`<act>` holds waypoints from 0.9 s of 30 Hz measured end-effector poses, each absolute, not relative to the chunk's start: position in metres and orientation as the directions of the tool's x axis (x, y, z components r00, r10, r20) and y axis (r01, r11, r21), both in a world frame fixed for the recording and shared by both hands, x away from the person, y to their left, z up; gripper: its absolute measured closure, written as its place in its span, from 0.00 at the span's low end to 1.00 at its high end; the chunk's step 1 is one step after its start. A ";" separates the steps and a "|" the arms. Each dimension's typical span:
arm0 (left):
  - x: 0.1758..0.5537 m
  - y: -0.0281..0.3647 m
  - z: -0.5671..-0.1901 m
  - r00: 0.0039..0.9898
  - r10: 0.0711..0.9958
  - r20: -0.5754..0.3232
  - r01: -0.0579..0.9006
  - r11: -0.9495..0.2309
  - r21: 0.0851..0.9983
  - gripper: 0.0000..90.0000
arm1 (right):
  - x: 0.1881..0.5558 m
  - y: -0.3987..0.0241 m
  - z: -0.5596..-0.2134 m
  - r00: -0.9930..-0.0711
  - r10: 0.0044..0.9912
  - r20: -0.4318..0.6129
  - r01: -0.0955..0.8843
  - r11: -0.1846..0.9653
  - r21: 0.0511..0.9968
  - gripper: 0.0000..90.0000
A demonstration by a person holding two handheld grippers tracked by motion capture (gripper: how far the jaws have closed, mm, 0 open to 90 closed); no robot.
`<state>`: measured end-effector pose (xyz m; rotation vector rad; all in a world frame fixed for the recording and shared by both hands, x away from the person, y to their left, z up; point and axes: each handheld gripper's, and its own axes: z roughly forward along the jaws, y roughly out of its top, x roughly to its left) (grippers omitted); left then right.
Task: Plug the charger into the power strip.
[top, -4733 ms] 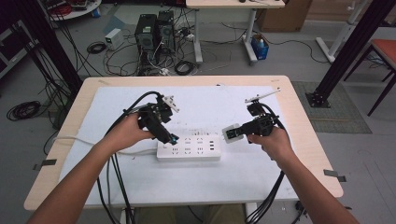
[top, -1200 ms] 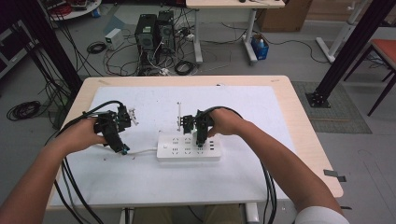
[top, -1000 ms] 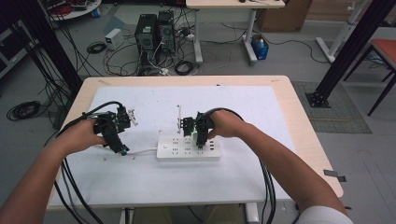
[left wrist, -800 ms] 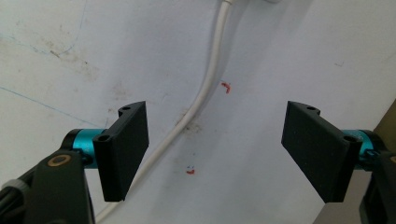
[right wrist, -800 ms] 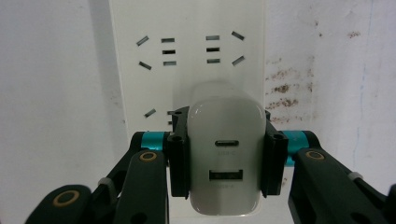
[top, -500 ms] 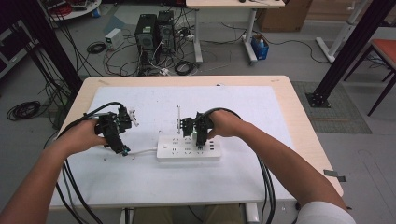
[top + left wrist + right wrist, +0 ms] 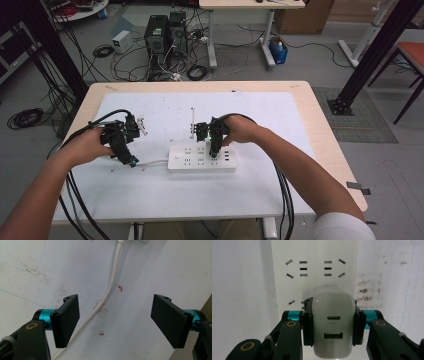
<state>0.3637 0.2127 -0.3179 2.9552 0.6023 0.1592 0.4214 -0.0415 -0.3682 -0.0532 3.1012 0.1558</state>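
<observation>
- Right claw (image 7: 333,326) clamping a white charger (image 7: 333,322) by its two sides, jaws pressed flat against the body, port face turned toward the camera.
- Charger sitting over the white power strip (image 7: 201,158), above the sockets toward its right half; in the right gripper view, free socket slots showing beyond the charger's far edge.
- Cannot tell whether the charger's prongs are seated in a socket or only resting above one.
- Left claw (image 7: 116,320) gaping wide and holding nothing, jaws well apart, hovering over the strip's white cable (image 7: 105,293) on the white surface (image 7: 165,192).
- Cable running from the strip's left end toward the near left, passing between the spread jaws in the left gripper view.
- In the high view, left claw (image 7: 131,161) sitting just left of the strip, right claw (image 7: 214,151) on top of it.
- Compared with 4.7 s ago: right hand (image 7: 239,130) shifted from right of the strip to directly over it, charger carried along; left hand (image 7: 89,147) moved off the strip's left end, farther left.
- Compared with half a second ago: hardly any change, both hands keeping nearly the same spots.
</observation>
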 end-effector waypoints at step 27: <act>0.364 0.211 -0.320 0.920 0.383 0.078 0.370 -0.918 0.146 0.26 | 0.416 -0.046 -0.371 -0.997 -0.038 -0.062 -0.046 0.989 0.139 0.70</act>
